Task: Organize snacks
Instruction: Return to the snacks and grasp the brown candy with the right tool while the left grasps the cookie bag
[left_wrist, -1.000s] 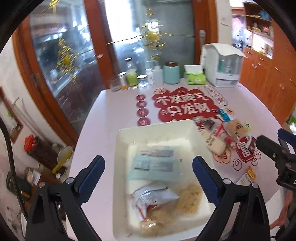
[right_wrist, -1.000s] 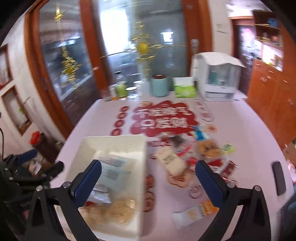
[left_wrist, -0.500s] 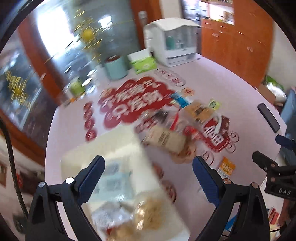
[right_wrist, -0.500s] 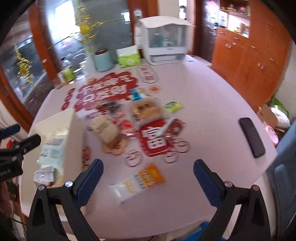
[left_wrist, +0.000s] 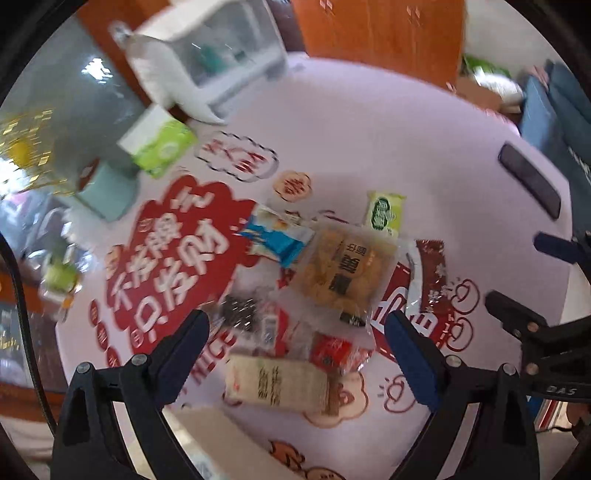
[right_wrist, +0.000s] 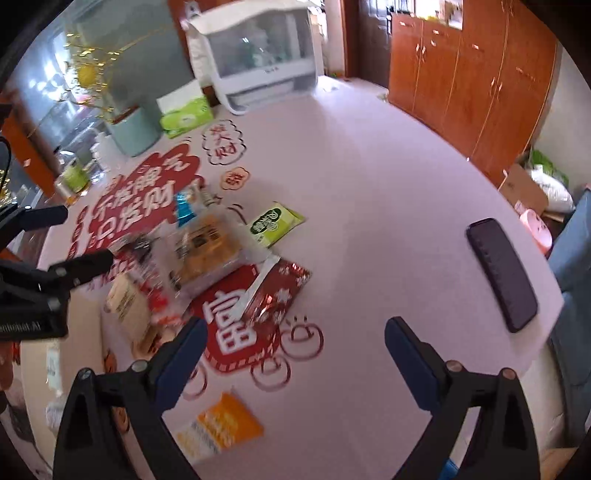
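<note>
L gripper (left_wrist: 297, 334) tilted steeply down over the table (left_wrist: 388, 147), jaws spread wide, nothing between the pads. Snack pile sits directly ahead of it: beige wrapped bar (left_wrist: 277, 382) just past the fingertips, between them; red packet (left_wrist: 338, 352) touching the bar's far edge. Farther out, yellow cracker pack (left_wrist: 345, 273), w/ blue-white packet (left_wrist: 279, 236) to its left and small green packet (left_wrist: 384, 214) beyond it on the right. Dark red wrapper (left_wrist: 430, 273) lies ahead of the right finger. View is motion-blurred, so small labels not readable. White bin (left_wrist: 229, 443) only partly in view, at the bottom edge below the L gripper, near the left finger.

R gripper (right_wrist: 293, 338) also pointed down, jaws wide but closing slightly; nothing between them, only bare table and red printed decals. Orange-white packet (right_wrist: 221, 428) lies on its own, near the left finger, below the tips. Dark red wrapper (right_wrist: 277, 295) just ahead of the left finger; green packet (right_wrist: 275, 221) and cracker pack (right_wrist: 208, 251) farther ahead-left. Black phone (right_wrist: 500, 271) well off to the right, near table edge.

Far side of table: white appliance (right_wrist: 262, 51), green tissue box (right_wrist: 184, 114), teal canister (right_wrist: 135, 129). L gripper shows at left edge of R view, R gripper at right edge of L view.
</note>
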